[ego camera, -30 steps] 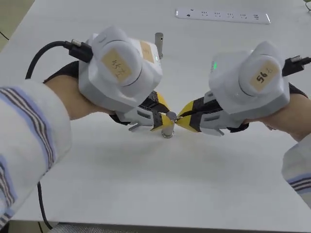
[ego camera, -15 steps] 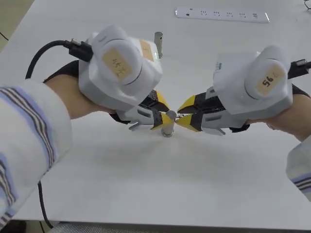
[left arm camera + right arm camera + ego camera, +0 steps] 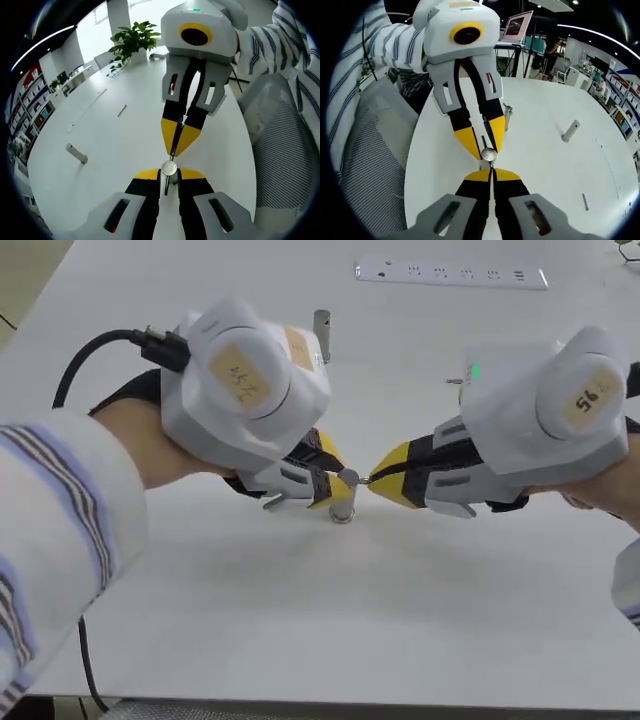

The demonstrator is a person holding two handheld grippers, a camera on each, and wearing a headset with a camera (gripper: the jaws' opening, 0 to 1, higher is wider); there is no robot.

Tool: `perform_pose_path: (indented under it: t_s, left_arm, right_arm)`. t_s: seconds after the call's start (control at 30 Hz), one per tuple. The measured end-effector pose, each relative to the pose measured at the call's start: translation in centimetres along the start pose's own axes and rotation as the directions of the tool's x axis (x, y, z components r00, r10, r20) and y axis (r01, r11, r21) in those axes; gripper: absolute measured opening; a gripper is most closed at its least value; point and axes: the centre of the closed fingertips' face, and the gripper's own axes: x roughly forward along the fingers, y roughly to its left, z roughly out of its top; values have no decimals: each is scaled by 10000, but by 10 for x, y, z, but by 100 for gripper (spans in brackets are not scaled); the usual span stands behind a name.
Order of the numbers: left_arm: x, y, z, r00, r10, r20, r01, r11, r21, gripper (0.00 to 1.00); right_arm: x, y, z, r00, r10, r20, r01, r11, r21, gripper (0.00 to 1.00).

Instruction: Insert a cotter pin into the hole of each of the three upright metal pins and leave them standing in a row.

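At the centre of the white worktop (image 3: 300,610), two hand-held grippers meet nose to nose over a single upright metal pin (image 3: 344,498). The left gripper (image 3: 328,483) is clamped on this metal pin, its yellow-tipped jaws closed on either side of the shaft just below the round head. In its own view we look down on that head, which sits between the two tips.

The right gripper (image 3: 378,481) faces it from the opposite side of the metal pin. Its jaws are pressed together on a thin cotter pin (image 3: 173,148), which juts from the tips. The free end of the cotter pin reaches the top of the metal pin. We cannot tell whether it has entered the hole.

In the right gripper view we see a second metal pin (image 3: 506,117) standing on the far side of the gripped metal pin, partly behind the left gripper. A third metal pin (image 3: 570,131) stands farther off in the same direction. A loose cotter pin (image 3: 585,201) lies flat on the worktop, well apart from the gripped metal pin.

A white power strip (image 3: 450,274) lies well beyond the gripped metal pin, near the far edge of the worktop. A black cable (image 3: 85,350) loops away from the back of the left gripper, past a striped sleeve (image 3: 60,520).
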Motion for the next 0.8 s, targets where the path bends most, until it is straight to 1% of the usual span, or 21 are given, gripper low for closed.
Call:
perform_pose_path:
  t_s: [0.17, 0.27, 0.3, 0.33, 0.4, 0.5, 0.53, 0.6, 0.63, 0.67, 0.7, 0.77, 0.8]
  left_arm:
    - [-1, 1, -1, 10000, 43, -11, -43, 10000, -3, 10]
    - [-3, 0, -2, 9999, 71, -86, -70, 9998, 181, 10]
    - [-4, 0, -2, 9999, 110, -20, -109, 9991, 421, 10]
    - [-6, 0, -1, 9999, 135, 54, -136, 9992, 368, 10]
    - [-10, -1, 2, 9995, 160, 273, -163, 9998, 113, 11]
    - [-16, -1, 3, 9982, 308, 518, -312, 9995, 53, 19]
    - [-20, -3, 3, 9976, 353, 595, -350, 9994, -56, 21]
    - [-26, -6, 3, 9960, 468, 761, -451, 9987, -239, 24]
    - [-31, -10, 4, 9943, 514, 937, -485, 9983, -337, 26]
    - [-34, -12, 5, 9921, 551, 1125, -504, 9977, -447, 30]
    - [-39, -17, 6, 9884, 598, 1396, -502, 9962, -707, 35]
    - [-45, -23, 7, 9819, 671, 1773, -473, 9924, -1137, 47]
    - [-48, -29, 5, 9789, 655, 1937, -385, 9894, -1399, 49]
  right_arm:
    - [0, 2, 1, 10000, -84, 20, 84, 9999, 69, 0]
    - [-1, 1, 2, 9998, -159, 118, 157, 9997, 184, 0]
    - [-2, 1, 3, 9997, -182, 161, 178, 9996, 222, 0]
    - [-2, 1, 4, 9995, -229, 195, 224, 9993, 290, 0]
    - [-3, 0, 4, 9993, -310, 218, 303, 9990, 329, 5]
    - [-4, 0, 4, 9989, -368, 302, 352, 9980, 520, 9]
    - [-5, 0, 4, 9985, -442, 331, 417, 9966, 715, 11]
    - [-5, 1, 5, 9979, -515, 389, 480, 9951, 865, 19]
    - [-6, 2, 4, 9977, -536, 425, 491, 9937, 1003, 22]
    - [-6, 3, 4, 9976, -521, 455, 467, 9926, 1122, 23]
    - [-6, 4, 3, 9977, -502, 462, 444, 9918, 1195, 23]
    - [-6, 6, 2, 9975, -505, 484, 436, 9901, 1336, 23]
    - [-6, 8, 1, 9974, -498, 520, 419, 9888, 1433, 24]
